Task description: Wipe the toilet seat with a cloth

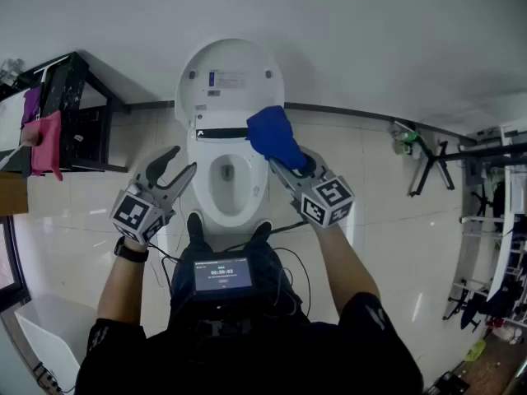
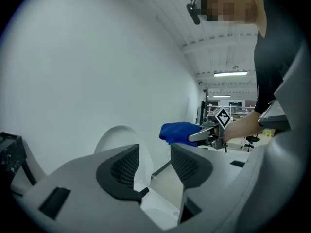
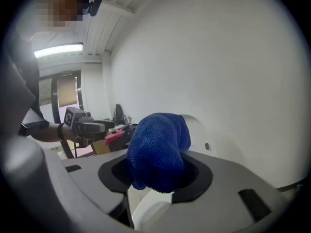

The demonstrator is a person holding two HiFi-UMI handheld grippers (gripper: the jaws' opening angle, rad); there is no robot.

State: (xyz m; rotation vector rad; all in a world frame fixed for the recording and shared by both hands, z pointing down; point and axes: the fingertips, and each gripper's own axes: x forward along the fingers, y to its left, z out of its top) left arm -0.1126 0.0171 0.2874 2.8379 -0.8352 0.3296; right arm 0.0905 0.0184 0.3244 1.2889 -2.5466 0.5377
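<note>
The right tool (image 1: pixel 282 164) gripped the blue cloth (image 1: pixel 273 136) above the toilet seat (image 1: pixel 200 189). The left tool (image 1: pixel 183 162) stood wide, empty.

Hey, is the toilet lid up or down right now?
Up. The white oval plastic toilet lid stands raised against the wall, its labelled underside facing out, with the bowl exposed below.

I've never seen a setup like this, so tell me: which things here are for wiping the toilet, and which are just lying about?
For the job: blue cloth, gripped in the right claw; toilet seat; raised lid; left claw, open and empty.
Just lying about: black rack with pink cloth; stand at the right.
</note>
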